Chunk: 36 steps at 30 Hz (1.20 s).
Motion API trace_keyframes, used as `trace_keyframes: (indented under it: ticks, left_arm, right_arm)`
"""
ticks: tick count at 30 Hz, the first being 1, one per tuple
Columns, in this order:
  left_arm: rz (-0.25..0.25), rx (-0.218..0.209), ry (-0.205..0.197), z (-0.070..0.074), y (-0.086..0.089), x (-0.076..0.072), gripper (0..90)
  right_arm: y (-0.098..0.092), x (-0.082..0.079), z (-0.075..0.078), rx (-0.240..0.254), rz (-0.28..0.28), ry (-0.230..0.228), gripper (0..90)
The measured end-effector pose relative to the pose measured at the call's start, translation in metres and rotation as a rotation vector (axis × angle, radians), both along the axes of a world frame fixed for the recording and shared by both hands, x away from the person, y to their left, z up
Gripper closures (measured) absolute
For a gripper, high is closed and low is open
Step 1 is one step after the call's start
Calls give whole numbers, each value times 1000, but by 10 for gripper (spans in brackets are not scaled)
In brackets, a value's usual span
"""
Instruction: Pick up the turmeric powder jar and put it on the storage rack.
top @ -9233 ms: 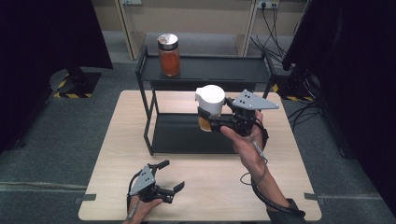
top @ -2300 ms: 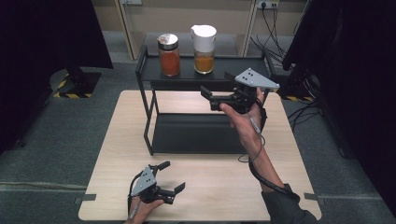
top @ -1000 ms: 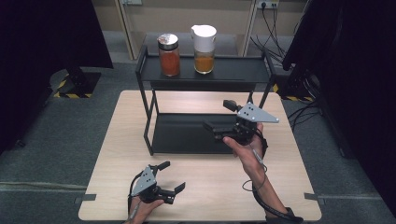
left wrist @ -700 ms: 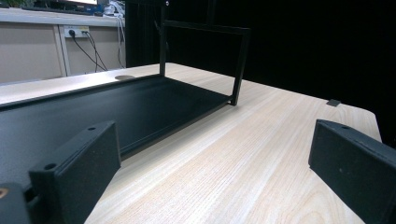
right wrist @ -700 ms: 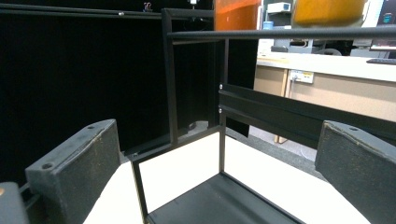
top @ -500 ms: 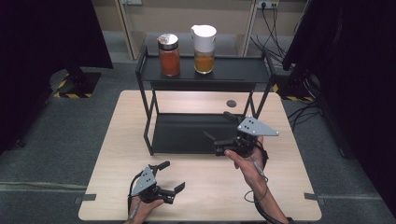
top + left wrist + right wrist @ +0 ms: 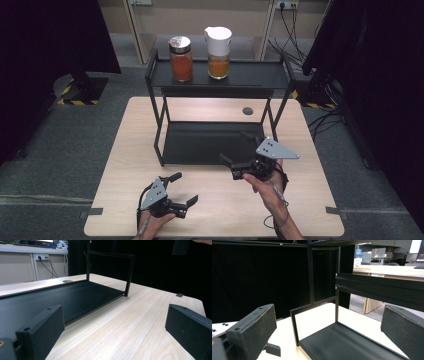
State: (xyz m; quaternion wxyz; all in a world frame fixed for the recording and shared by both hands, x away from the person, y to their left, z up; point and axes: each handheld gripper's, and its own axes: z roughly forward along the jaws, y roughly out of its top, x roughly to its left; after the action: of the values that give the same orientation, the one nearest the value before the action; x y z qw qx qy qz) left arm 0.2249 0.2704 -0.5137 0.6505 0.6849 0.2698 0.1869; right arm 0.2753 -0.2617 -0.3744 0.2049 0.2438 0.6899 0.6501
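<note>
High view: pitcher [image 7: 219,51] far beyond tool [image 7: 239,156].

A lab: black curtains [image 7: 45,40], hazard-taped stand base [image 7: 75,92], trailing cables [image 7: 292,25].

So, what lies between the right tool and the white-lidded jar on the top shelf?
In the high view, the rack's lower tray and the top shelf's front edge lie between the right tool and the white-lidded jar; no loose object.

White-lidded jar [image 7: 219,52] shelved; right tool [image 7: 239,153] withdrawn.
</note>
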Motion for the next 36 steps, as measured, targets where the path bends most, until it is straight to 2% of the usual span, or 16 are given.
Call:
trace_keyframes:
  ticks: [14, 21, 24, 29, 36]
  left_arm:
    - [5, 1, -2, 0, 0, 0, 16]
    - [9, -1, -3, 0, 0, 0, 16]
    - [12, -1, -4, 0, 1, 0, 16]
    - [12, 0, -5, 0, 1, -1, 16]
    - [14, -3, -4, 0, 1, 0, 16]
  right_arm:
    - [0, -22, -24, -31, 8, 0, 4]
    - [-3, -27, -41, -19, 8, 24, 5]
    - [-2, -28, -44, -32, 3, 21, 5]
    - [-3, -32, -55, -24, 2, 24, 4]
    - [1, -34, -69, -52, 2, 32, 4]
